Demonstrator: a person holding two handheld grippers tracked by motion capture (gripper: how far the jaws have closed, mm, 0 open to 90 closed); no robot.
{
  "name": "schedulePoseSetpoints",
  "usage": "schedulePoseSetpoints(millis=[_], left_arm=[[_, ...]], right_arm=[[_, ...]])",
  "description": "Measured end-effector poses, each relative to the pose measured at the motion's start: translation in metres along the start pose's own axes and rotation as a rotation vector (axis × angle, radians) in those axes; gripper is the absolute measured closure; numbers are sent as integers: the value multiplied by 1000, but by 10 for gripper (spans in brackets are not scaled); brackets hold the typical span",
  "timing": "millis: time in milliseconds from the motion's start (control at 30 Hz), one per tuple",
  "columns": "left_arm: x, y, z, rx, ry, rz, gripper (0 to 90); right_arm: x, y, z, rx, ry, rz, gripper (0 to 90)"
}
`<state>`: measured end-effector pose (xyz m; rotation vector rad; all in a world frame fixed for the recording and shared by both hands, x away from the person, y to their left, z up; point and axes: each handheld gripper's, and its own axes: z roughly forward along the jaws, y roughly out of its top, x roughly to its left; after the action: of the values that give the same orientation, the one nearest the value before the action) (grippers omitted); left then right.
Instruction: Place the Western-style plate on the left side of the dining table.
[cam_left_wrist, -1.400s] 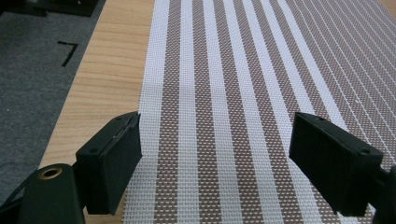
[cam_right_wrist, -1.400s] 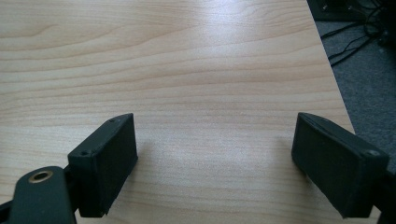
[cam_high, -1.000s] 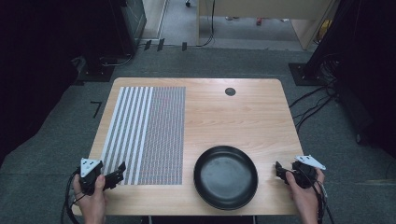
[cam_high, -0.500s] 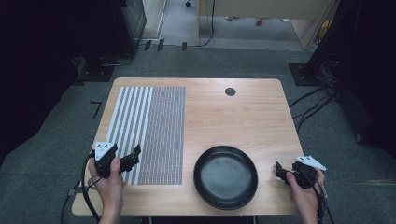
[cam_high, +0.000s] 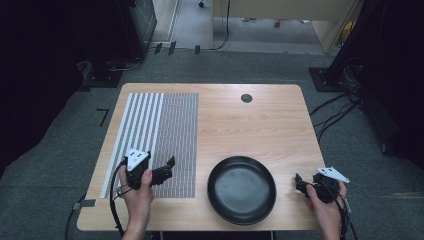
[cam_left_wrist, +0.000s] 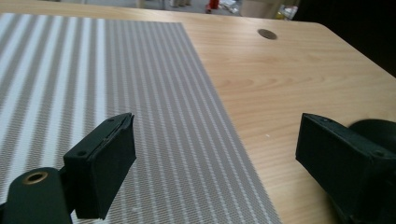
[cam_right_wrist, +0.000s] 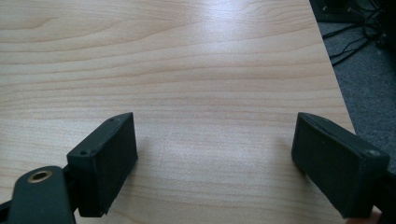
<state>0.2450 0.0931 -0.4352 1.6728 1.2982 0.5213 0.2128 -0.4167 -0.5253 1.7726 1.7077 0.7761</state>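
room: grey carpeted floor (cam_high: 60, 165) around the table, dark equipment at the far left and right, cables (cam_high: 335, 107) trailing off at 3 o'clock.
table: light wood table (cam_high: 250, 130) with rounded corners; a small dark round hole (cam_high: 246, 98) sits near its far edge at about 12 o'clock.
mat: a grey and white striped mat (cam_high: 157, 140) lies flat on the left half of the table, from 11 o'clock down to 7 o'clock; in the left gripper view its weave runs under the jaws and its right edge meets bare wood.
pan: a black round pan (cam_high: 242, 189) rests on the table at about 6 o'clock, just right of the mat's near corner, between the two grippers; its dark rim peeks out behind the right-hand jaw in the left gripper view (cam_left_wrist: 373, 130).
left gripper: left gripper (cam_high: 165, 170) held by the left hand (cam_high: 136, 192) over the near part of the mat at 7 o'clock, pointing toward the pan; jaws spread wide, nothing between them.
right gripper: right gripper (cam_high: 300, 182) held by the right hand (cam_high: 325, 202) at the table's near right corner, about 5 o'clock, near the pan but apart from it; jaws spread wide over bare wood, holding nothing.
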Motion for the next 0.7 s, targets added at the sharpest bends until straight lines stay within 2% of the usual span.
schedulePoseSetpoints(millis=[67, 133, 367, 533, 700], left_arm=[[-3, 0, 1, 2, -13, 0, 118], [-14, -2, 4, 14, -50, 15, 119], [-26, -5, 6, 29, -79, 34, 126], [-40, -11, 11, 58, -118, 60, 127], [-45, -16, 17, 86, -144, 56, 127]], right_arm=[[0, 0, 0, 0, 2, -2, 134], [0, 0, 0, 0, 3, -4, 133], [0, 0, 0, 0, 3, -5, 133], [1, 0, -1, -1, -6, 6, 141], [1, -1, -1, -5, -6, 17, 144]])
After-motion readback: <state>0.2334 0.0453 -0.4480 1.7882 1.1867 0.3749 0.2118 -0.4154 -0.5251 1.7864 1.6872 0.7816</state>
